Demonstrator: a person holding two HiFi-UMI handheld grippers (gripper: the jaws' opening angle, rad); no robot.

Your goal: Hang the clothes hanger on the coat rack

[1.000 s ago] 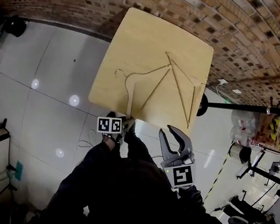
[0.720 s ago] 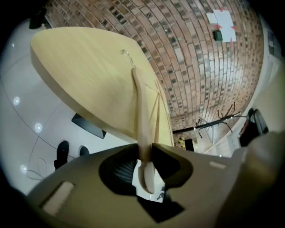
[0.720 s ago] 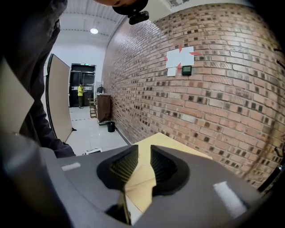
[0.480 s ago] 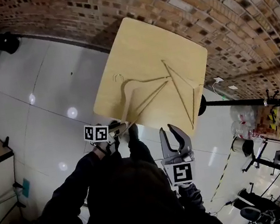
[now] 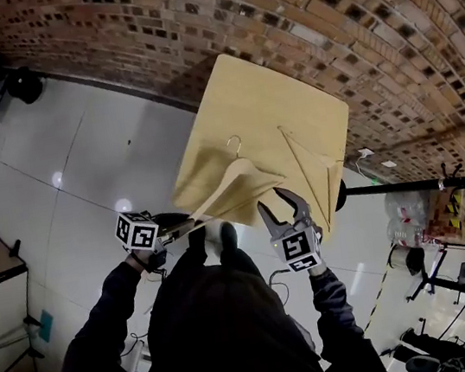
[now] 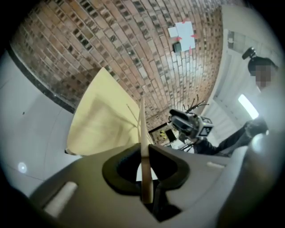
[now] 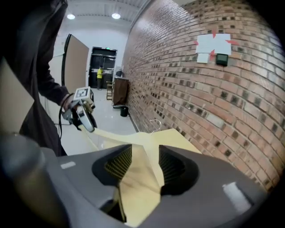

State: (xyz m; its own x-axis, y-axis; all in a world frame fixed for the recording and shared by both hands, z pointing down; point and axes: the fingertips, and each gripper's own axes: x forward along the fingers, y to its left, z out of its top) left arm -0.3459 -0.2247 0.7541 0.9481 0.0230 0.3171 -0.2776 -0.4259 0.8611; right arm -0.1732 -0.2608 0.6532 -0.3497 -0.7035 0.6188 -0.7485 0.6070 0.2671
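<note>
Wooden hanger (image 5: 233,180) in left claw (image 6: 144,153)

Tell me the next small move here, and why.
Probably close the right gripper on the free arm of the wooden hanger. The left gripper is shut on the hanger's other end, holding it lifted above the table, while the right gripper's fingers, having just opened, stand apart with that arm in the gap, ungripped. A second grip should steady it.

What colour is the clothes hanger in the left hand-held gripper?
The clothes hanger is pale wood with a silver metal hook; best seen in the head view.
</note>
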